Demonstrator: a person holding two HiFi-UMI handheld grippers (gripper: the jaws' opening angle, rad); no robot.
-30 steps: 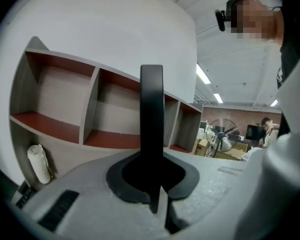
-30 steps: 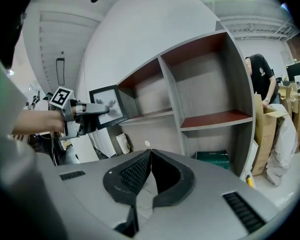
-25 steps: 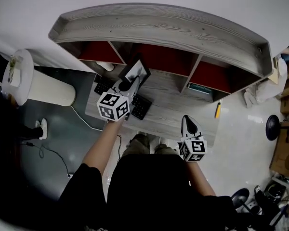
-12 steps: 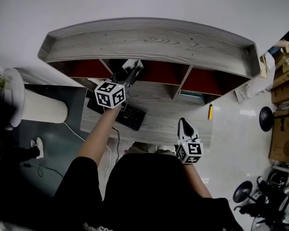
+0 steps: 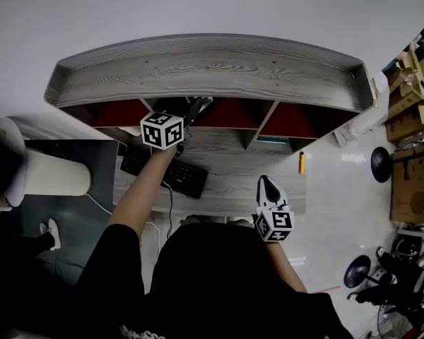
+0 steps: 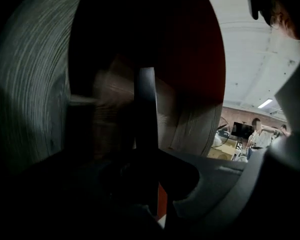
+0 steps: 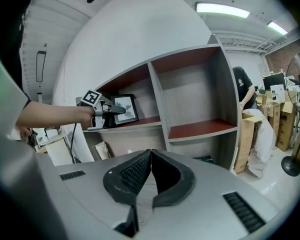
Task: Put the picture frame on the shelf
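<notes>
The black picture frame [image 7: 126, 107] stands upright on the red board of the shelf's [image 5: 212, 73] middle compartment. My left gripper [image 7: 119, 110] is shut on its right side. In the left gripper view only the frame's dark edge [image 6: 145, 109] shows, rising between the jaws inside the dim compartment. From the head view the shelf top hides the frame, and the left gripper [image 5: 192, 110] reaches in under it. My right gripper [image 5: 268, 188] hangs over the desk's front edge. Its jaws [image 7: 151, 153] are shut with nothing between them.
A black keyboard [image 5: 166, 174] lies on the grey desk [image 5: 233, 182] below the shelf, and a yellow item [image 5: 302, 162] lies near its right end. A white cylinder [image 5: 53, 171] stands at the left. Cardboard boxes [image 5: 410, 182] and a person [image 7: 245, 91] are off to the right.
My left gripper has carried the frame up and forward from above the keyboard into the shelf compartment, under the top board. The right gripper has hardly moved.
</notes>
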